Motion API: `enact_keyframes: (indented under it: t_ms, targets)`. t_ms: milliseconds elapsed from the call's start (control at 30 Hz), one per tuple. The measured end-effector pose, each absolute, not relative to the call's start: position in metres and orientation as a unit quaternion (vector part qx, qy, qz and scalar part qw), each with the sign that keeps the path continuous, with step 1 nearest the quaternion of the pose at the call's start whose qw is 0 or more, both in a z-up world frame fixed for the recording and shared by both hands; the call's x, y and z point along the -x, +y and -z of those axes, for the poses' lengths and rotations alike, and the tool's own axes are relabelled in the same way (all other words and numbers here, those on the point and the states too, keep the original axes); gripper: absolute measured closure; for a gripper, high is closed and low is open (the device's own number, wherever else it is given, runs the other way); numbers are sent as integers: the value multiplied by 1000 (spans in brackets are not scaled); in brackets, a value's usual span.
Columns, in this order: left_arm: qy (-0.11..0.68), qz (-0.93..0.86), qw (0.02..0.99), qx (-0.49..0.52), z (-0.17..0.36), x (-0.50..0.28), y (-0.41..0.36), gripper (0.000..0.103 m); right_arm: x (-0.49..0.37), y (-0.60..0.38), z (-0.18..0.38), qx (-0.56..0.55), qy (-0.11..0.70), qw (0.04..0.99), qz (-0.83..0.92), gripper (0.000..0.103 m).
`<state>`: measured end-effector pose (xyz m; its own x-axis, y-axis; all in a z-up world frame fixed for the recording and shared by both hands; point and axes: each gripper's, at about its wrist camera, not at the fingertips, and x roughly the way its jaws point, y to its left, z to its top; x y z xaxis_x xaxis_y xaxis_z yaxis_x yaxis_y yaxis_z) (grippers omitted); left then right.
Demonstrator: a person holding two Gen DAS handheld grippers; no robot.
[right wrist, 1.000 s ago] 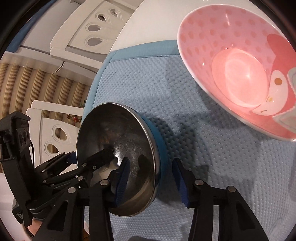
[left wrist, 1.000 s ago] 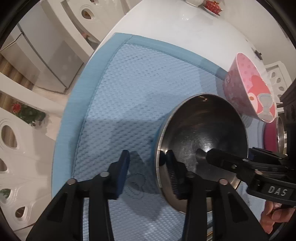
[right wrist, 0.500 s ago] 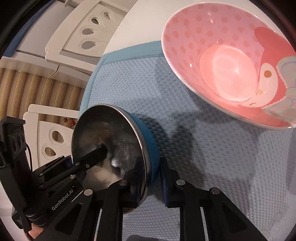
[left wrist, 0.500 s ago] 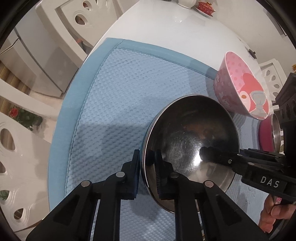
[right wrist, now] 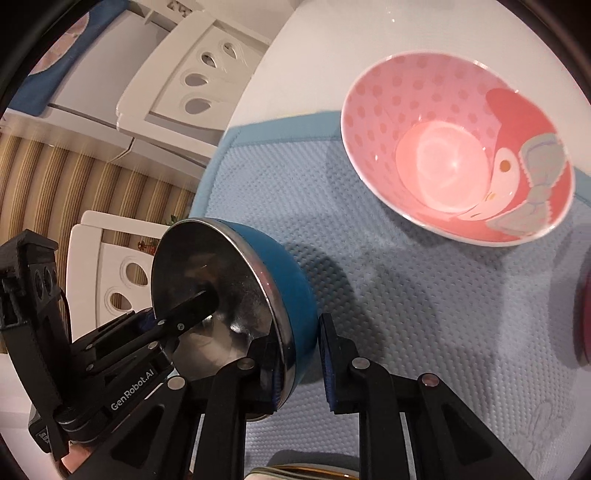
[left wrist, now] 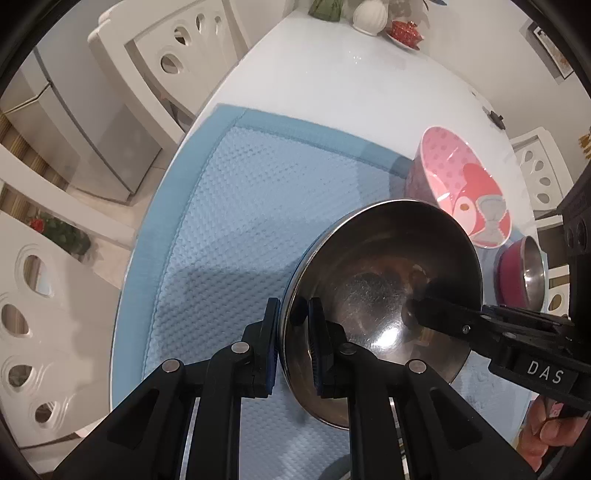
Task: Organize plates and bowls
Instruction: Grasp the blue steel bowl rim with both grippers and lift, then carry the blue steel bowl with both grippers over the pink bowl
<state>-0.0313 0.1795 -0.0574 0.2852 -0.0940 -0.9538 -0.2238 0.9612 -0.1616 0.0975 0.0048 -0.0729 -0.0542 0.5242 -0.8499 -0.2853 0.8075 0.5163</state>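
A steel bowl with a blue outside (left wrist: 384, 291) (right wrist: 229, 295) hangs above the blue mat, held by both grippers. My left gripper (left wrist: 293, 332) is shut on its near rim. My right gripper (right wrist: 299, 354) is shut on the opposite rim, one finger inside, one on the blue wall; it also shows in the left wrist view (left wrist: 461, 321). A pink bowl with a cartoon print (left wrist: 465, 192) (right wrist: 458, 147) stands on the mat's far edge. A steel bowl with a magenta outside (left wrist: 524, 273) stands to its right.
The blue mat (left wrist: 240, 221) (right wrist: 424, 314) covers the near part of a white table (left wrist: 332, 81). White chairs (left wrist: 166, 55) stand along the left side. Small ornaments (left wrist: 369, 14) sit at the table's far end. Another dish rim (right wrist: 306, 474) shows at the bottom edge.
Both grippers closed on the blue steel bowl's rim, then lifted it off the mat and tilted it. The pink bowl has not moved.
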Motion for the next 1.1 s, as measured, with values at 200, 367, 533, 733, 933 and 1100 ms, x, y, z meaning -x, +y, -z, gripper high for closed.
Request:
enact_keyframes:
  t_ms: [200,367,533,733,933,1100]
  targets:
    - [589,-44,794,141,43,32,175,91,-94,-7,61,-111,656,686,-294,86]
    - [582,-44,801,131,27,29,162,91,-91,-17,44,-109,646,697,-292,86]
    - [567,-43,814,121,6,22,146,91,-88,-35,26,-123,636,705,-289,86]
    - [553,-21,827,99,-13,9,117,91,-92,-70,8,-151,621,717,-280,86]
    - [540,-2,836,93,-30,-13,94,91,-105,-100,-16,-156,604,734,-268,86]
    - [524,1,847,87,-43,-35,82,91,-125,-112,-33,-151,587,751,-263,86]
